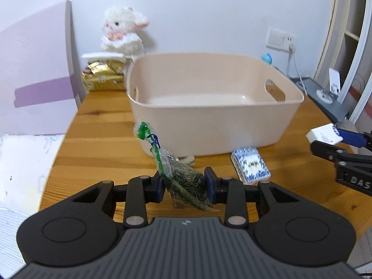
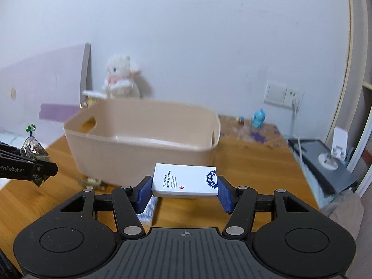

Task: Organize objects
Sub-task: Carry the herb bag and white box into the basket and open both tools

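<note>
The beige bin (image 1: 216, 125) stands on the wooden counter (image 1: 102, 144) and serves as the reference point. The left gripper (image 1: 186, 186) is in front of the bin's left corner, jaws clenched on a clear bag of dark dried leaves (image 1: 186, 181), lifted off the counter. The right gripper (image 2: 184, 190) is in front of the bin, toward its right, jaws clamped on a white box (image 2: 183, 182), which is raised above the counter. A blue-and-white patterned box (image 1: 251, 167) lies on the counter just in front of the bin. A plush rabbit (image 1: 123, 30) sits behind the bin's left corner.
</note>
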The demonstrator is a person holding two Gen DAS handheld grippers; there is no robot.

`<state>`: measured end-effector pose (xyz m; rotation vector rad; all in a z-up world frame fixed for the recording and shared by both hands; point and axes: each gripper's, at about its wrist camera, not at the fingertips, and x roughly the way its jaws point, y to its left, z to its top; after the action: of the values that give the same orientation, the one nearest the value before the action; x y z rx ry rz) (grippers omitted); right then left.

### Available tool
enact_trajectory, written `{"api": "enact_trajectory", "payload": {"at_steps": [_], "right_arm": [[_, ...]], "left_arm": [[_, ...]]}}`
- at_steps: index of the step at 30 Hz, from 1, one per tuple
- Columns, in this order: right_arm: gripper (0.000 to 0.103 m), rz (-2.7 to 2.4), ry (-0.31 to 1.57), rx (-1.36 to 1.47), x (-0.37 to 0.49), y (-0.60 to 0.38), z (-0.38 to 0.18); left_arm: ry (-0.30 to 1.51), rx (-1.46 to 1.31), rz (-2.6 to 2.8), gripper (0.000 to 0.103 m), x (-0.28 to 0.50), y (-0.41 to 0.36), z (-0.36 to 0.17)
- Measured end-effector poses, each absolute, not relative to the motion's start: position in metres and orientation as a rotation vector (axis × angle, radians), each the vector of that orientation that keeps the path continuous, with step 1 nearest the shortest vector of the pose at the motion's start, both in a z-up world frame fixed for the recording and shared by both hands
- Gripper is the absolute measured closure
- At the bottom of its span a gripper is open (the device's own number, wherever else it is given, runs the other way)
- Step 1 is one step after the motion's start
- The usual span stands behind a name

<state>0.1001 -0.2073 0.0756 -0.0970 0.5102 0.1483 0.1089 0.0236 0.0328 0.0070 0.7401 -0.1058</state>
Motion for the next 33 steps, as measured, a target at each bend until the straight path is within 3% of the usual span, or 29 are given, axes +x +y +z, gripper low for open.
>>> {"api": "enact_trajectory", "payload": {"at_steps": [17, 33], "right_arm": [[0.047, 0.146, 0.387, -0.105, 0.139, -0.191, 0.121], [0.047, 0.152, 0.536, -0.104, 0.244, -0.174, 0.071]], "left_arm": [[0.577, 0.057, -0.046, 0.066, 0.135, 0.033, 0.091], [0.716, 0.071, -0.050, 0.066, 0.247, 0.018, 0.038]]}}
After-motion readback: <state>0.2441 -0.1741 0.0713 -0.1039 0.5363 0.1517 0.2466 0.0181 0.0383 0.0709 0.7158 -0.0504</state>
